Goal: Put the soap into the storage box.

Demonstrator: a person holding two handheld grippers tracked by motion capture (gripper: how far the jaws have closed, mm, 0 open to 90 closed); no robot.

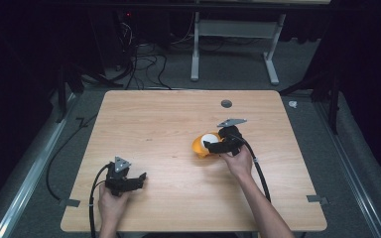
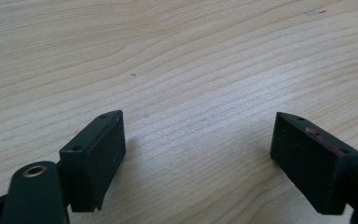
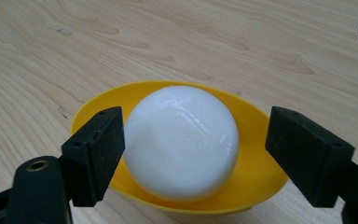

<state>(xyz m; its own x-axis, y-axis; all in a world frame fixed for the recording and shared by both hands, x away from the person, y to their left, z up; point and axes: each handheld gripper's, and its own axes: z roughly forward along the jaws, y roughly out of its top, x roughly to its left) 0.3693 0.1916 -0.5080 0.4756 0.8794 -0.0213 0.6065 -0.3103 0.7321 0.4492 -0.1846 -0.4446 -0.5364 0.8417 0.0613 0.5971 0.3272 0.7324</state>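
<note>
White ball (image 3: 181, 142) in yellow bowl (image 3: 256, 158) sits between right gripper's (image 3: 193, 154) spread jaws; left gripper (image 2: 198, 158) gapes over bare table (image 2: 177, 60).

Yellow bowl (image 1: 198, 146) half hidden behind right tool (image 1: 213, 145).

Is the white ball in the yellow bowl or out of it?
In. The white ball sits inside the yellow bowl, whose rim rings it; the right gripper stands open around it, jaws apart.
</note>
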